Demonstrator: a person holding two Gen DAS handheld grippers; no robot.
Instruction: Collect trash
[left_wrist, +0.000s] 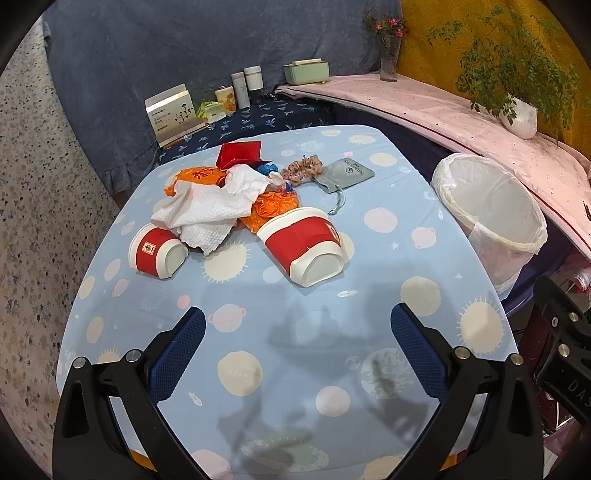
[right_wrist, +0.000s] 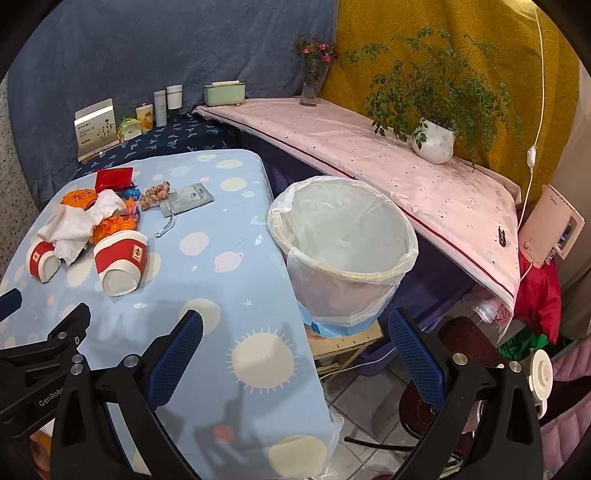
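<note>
I am at the start of collecting, both my left tongs (left_wrist: 297, 328) and right tongs (right_wrist: 295, 332) spread apart and empty above the counter (left_wrist: 295, 369), the cups (left_wrist: 301, 245) and paper trash ahead of them, the lined bin (right_wrist: 341, 240) ahead-right, so next I reach forward.
</note>
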